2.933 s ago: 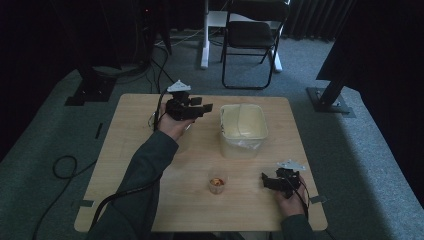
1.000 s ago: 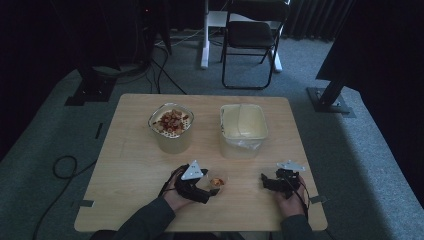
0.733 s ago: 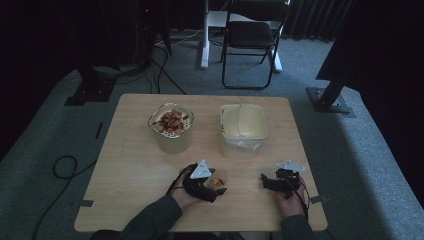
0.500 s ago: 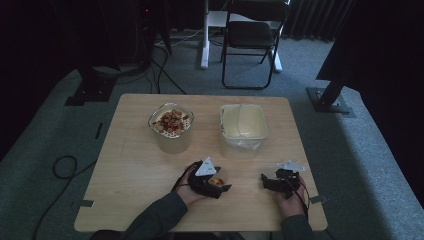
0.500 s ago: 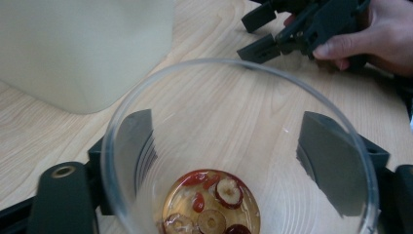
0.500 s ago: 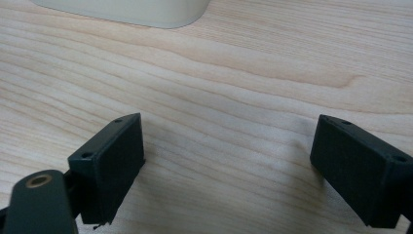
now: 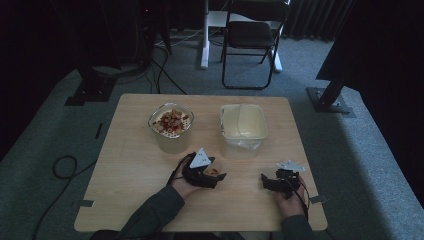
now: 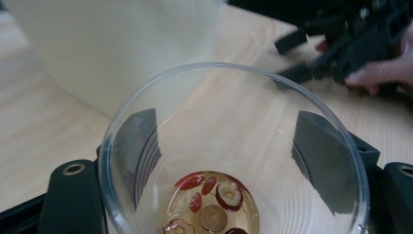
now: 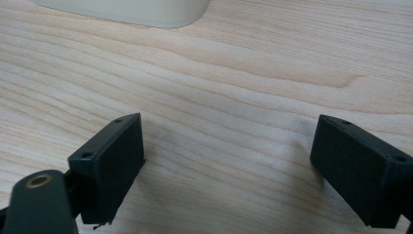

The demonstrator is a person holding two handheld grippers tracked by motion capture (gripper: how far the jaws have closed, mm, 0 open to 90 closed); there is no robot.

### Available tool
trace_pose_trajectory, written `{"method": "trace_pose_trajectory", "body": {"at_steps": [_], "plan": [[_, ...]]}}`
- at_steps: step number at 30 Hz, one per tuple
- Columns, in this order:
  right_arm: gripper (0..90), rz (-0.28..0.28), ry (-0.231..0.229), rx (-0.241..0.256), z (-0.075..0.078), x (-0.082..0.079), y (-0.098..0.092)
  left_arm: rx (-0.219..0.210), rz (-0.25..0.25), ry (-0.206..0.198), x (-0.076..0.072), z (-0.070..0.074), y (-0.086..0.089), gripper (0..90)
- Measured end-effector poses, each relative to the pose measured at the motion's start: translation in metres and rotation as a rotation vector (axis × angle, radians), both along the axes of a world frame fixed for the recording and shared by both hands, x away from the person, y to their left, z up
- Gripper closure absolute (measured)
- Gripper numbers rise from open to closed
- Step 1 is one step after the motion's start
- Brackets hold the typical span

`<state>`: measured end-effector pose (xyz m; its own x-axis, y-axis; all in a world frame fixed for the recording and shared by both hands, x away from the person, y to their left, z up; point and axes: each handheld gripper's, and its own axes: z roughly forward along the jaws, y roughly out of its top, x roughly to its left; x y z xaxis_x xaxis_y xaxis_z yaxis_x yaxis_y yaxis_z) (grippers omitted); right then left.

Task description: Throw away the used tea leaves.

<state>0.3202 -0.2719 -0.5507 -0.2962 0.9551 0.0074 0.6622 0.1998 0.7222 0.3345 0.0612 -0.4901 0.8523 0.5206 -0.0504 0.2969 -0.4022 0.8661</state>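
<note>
A small clear plastic cup (image 8: pixel 146 204) stands on the wooden table (image 7: pixel 130 165), with red dried-fruit slices (image 8: pixel 209 204) in a little liquid at its bottom. My left gripper (image 8: pixel 231 151) has a jaw against each side of the cup, and the black jaws show through its wall. In the high view the cup (image 7: pixel 214 171) is at the table's front middle, inside the left gripper (image 7: pixel 216 174). My right gripper (image 7: pixel 265 181) rests open near the front right edge. Its jaws (image 9: pixel 243 161) stand wide apart over bare wood.
A glass bowl heaped with dried fruit (image 7: pixel 171 121) stands behind the left gripper. A lidded translucent container (image 7: pixel 243 122) sits at the back right, close behind the cup (image 8: pixel 122 44). A folding chair (image 7: pixel 250 35) stands beyond the table.
My left gripper came from the fruit bowl at the back to the front middle, then slid right until its jaws were around the small cup. The right gripper stayed still.
</note>
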Motion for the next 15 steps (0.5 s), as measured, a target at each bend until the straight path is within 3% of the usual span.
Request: {"method": "trace_pose_trajectory", "body": {"at_steps": [1, 7, 15], "plan": [[11.9, 0.0, 0.0, 0.0, 0.0, 0.0, 0.0, -0.009, 0.012, -0.014, 0.003, 0.009, 0.006, 25.6], [11.9, 0.0, 0.0, 0.0, 0.0, 0.0, 0.0, 0.001, 0.055, -0.037, 0.011, 0.019, 0.021, 25.6], [11.9, 0.001, 0.0, 0.0, 0.0, 0.0, 0.0, 0.043, 0.155, -0.001, 0.029, -0.01, 0.043, 25.6]]}}
